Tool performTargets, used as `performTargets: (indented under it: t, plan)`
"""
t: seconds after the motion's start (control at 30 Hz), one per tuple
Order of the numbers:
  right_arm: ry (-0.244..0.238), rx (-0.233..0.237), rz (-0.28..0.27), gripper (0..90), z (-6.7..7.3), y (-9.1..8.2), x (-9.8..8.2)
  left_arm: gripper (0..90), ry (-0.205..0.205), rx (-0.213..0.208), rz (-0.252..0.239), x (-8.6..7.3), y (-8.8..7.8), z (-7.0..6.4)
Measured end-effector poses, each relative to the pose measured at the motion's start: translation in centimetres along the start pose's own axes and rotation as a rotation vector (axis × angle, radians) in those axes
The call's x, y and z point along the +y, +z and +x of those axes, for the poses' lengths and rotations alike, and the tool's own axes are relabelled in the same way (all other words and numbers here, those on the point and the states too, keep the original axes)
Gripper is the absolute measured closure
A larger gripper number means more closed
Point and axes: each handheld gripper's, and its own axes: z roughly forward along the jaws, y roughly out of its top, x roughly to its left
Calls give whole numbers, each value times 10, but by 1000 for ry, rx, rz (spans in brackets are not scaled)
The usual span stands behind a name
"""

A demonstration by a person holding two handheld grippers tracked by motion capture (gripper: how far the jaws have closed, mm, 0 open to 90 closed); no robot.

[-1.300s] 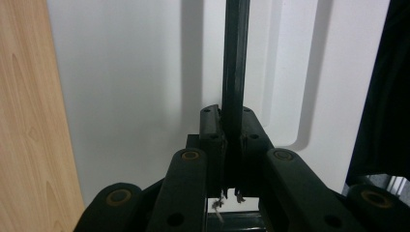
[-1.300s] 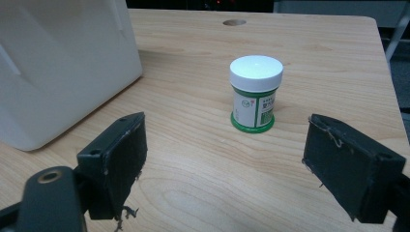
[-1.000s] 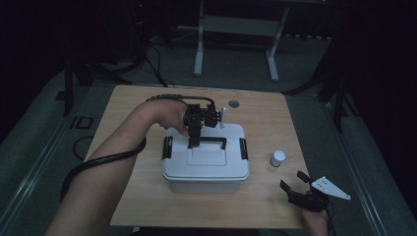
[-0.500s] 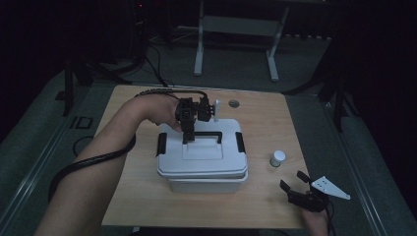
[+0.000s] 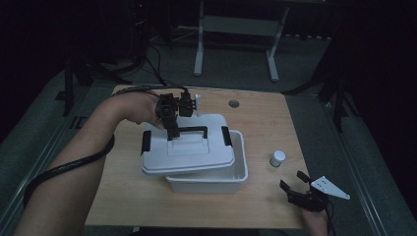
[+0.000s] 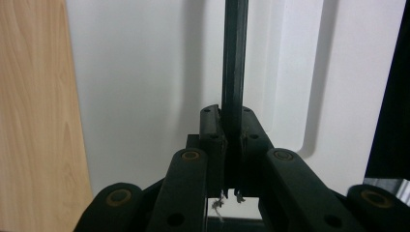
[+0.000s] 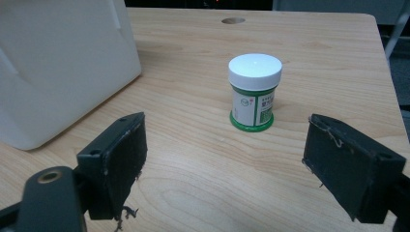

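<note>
While left gripper lifts: lid now off box
Fingers clamped on handle; lid shifted left vs. before. Right gripper fingers apart, near jar on counter.

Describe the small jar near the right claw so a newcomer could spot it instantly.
Start at the wooden table and find the big white box in its middle. To the right of the box, standing alone and upright, is the small jar, in front of the open right claw. Its white screw cap and green label set it apart.
</note>
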Motion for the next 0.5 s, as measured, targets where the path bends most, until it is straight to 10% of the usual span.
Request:
performTargets:
  t: [0.5]
  plan:
    - [-9, -7, 4, 151, 1, 1, 0, 839, -102, 29, -7, -62, 0, 3]
